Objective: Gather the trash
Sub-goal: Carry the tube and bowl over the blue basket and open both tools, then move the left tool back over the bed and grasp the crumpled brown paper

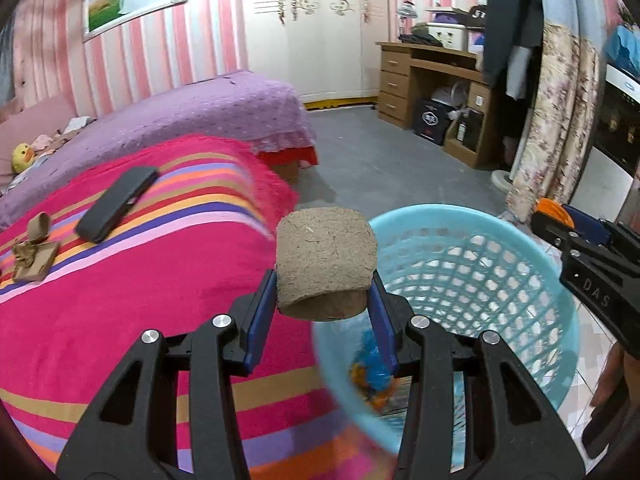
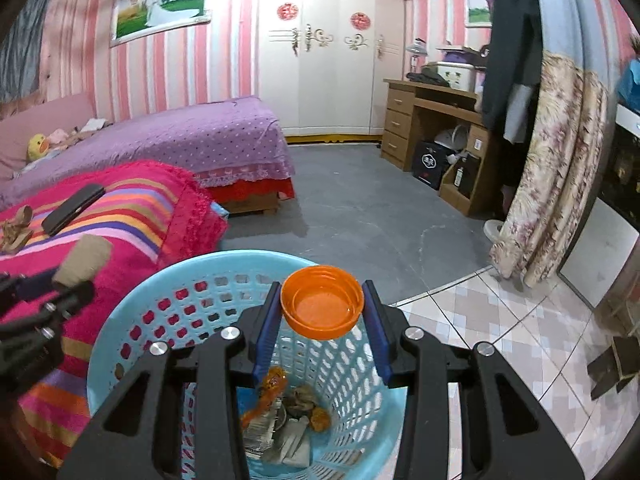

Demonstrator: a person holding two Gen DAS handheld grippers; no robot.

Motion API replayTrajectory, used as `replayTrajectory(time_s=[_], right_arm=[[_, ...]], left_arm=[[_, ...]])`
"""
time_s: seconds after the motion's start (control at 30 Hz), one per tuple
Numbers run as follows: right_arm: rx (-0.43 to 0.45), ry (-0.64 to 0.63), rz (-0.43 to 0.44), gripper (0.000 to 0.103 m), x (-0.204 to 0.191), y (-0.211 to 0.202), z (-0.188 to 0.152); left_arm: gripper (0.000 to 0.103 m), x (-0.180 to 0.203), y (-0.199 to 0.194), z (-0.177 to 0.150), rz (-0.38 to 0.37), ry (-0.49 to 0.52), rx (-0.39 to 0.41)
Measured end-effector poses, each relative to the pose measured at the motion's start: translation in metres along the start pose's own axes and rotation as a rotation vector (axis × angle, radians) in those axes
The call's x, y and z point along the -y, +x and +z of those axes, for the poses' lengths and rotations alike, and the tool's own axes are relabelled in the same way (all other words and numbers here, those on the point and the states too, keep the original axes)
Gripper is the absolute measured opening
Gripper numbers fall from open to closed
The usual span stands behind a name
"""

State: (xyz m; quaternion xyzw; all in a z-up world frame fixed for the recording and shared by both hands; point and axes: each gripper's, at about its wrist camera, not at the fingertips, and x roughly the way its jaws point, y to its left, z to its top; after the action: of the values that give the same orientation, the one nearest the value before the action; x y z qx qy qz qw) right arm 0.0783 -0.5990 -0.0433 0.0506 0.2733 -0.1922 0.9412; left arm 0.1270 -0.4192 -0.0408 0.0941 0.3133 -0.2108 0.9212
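A: Starting nearest, what is each claw doing?

B: The left gripper (image 1: 322,292) is clamping a brown cardboard roll (image 1: 326,260) between its blue pads, squeezing it at both sides. It is holding the roll above the edge of the striped blanket (image 1: 120,280), just beside the rim of the blue basket (image 1: 500,272).

A: And the other one?

B: The right gripper (image 2: 322,308) is pinching an orange bottle cap (image 2: 322,302), open side showing, right over the basket's mouth (image 2: 132,312).

A: What is lying in the basket?

B: Trash is sitting at the bottom (image 2: 284,420): an orange wrapper, crumpled paper and some brownish scraps. The left wrist view is blurring it.

A: Anything still lying on the blanket?

B: A dark flat case (image 1: 116,204) is resting on the stripes, and beside it, toward the left edge, torn cardboard scraps (image 1: 30,256) are lying apart from it.

A: Farther back?

B: A bed with a purple spread (image 2: 180,136) is standing behind the blanket, a yellow duck toy (image 2: 38,146) sitting near its head. Beyond the grey floor (image 2: 360,208), a wooden desk (image 2: 424,120) is standing by a white wardrobe (image 2: 328,60).
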Motion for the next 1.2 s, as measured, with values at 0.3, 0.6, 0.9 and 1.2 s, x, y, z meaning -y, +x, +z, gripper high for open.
replayTrajectory(time_s=[0.3, 0.6, 0.9, 1.2], right_arm=[[0.003, 0.049, -0.002, 0.040, 0.013, -0.001, -0.005], [-0.019, 0.018, 0.016, 0.040, 0.000, 0.004, -0.008], [-0.059, 0.013, -0.028, 0.088, -0.018, 0.013, -0.007], [-0.007, -0.004, -0.015, 0.098, -0.068, 0.001, 0.010]], left_arm=[[0.085, 0.020, 0.007, 0.009, 0.011, 0.044, -0.009], [0.095, -0.033, -0.002, 0.015, 0.094, 0.006, 0.038], [0.097, -0.076, -0.003, 0.011, 0.116, -0.051, 0.020], [0.097, -0.129, -0.022, 0.008, 0.161, -0.077, 0.033]])
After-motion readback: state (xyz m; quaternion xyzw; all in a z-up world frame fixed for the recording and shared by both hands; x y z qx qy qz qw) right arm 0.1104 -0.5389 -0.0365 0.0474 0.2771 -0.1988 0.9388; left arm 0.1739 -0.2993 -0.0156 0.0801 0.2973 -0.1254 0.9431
